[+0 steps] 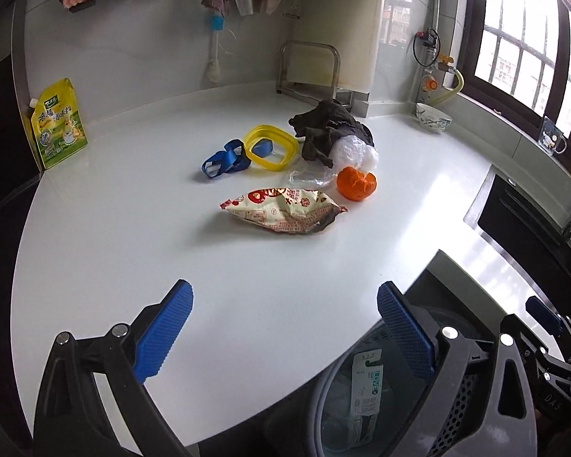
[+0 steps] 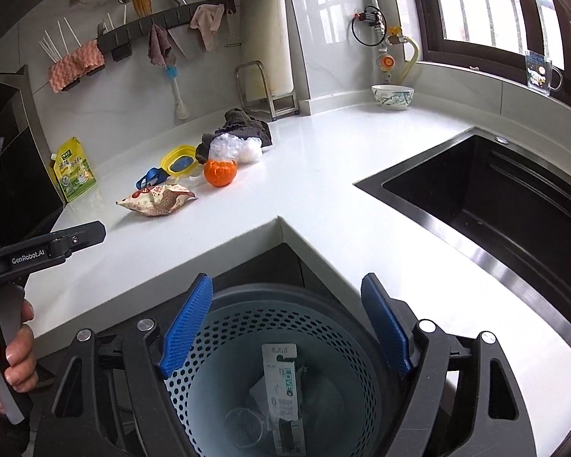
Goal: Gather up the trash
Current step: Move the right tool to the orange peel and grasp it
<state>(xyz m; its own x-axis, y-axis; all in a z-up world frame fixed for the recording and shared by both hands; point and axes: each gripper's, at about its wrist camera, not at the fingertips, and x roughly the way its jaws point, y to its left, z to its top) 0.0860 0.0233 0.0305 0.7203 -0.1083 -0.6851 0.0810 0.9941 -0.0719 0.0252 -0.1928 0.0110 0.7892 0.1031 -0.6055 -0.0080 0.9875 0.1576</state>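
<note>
Both the left gripper (image 1: 285, 327) and right gripper (image 2: 287, 323) stand wide apart and empty. The perforated bin (image 2: 285, 327) sits below the countertop's (image 2: 323, 175) inner corner edge, card packaging (image 2: 283, 384) inside. The snack wrapper (image 1: 285, 211) and orange peel (image 1: 356, 182) lie far on the counter, with bare surface nearer.

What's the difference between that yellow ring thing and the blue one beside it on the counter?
The yellow ring is the larger, a rounded square loop lying flat and open; the blue strap is smaller and crumpled into folds. The yellow ring lies next to the dark cloth, while the blue strap sits on its far side, away from the cloth. Both look like plastic and rest on the white counter, touching each other.
</note>
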